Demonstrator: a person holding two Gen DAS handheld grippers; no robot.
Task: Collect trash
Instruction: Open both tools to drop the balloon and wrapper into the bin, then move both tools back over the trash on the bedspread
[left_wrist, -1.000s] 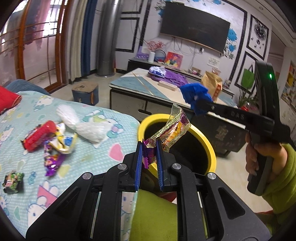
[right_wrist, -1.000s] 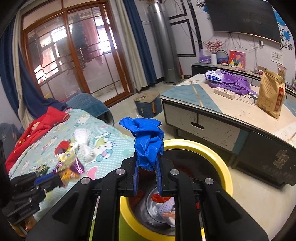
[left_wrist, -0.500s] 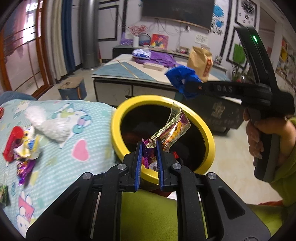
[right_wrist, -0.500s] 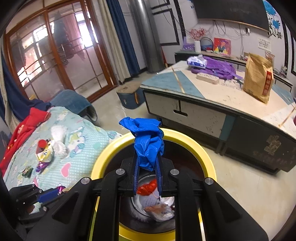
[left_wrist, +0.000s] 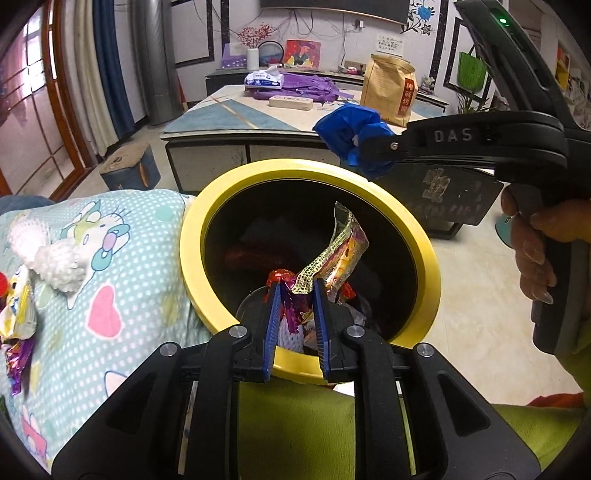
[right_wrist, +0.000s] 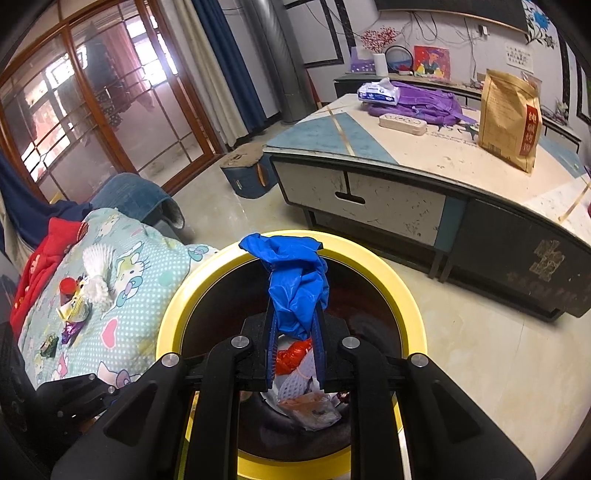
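The left tool (left_wrist: 295, 295) sits low in the centre of its frame, clenched on a crinkled clear-and-yellow snack wrapper (left_wrist: 341, 245) whose free end sticks up over the dark mouth of the round yellow-rimmed trash bin (left_wrist: 428, 258). Inside the bin lie red, white and purple scraps of rubbish. At the upper right of that frame the right tool (left_wrist: 365, 147) reaches in from the side, held by a hand (left_wrist: 535, 254) — it grips a crumpled blue plastic glove (left_wrist: 351, 131) above the far rim of the bin.

In the right wrist view the right tool (right_wrist: 295, 325) is centred low, its pads pinching the blue plastic glove (right_wrist: 291, 288), which bunches up over the bin's opening (right_wrist: 406, 295). To the left of the bin lies a pale blue cartoon-print bedspread (right_wrist: 147, 280) carrying a white fluffy wad (right_wrist: 98, 273), a red-capped item (right_wrist: 68, 285) and several small sweet wrappers (right_wrist: 70, 325). Upper right, a low desk (right_wrist: 369, 147) holds a brown paper bag (right_wrist: 509, 118) and a purple cloth (right_wrist: 424, 103).
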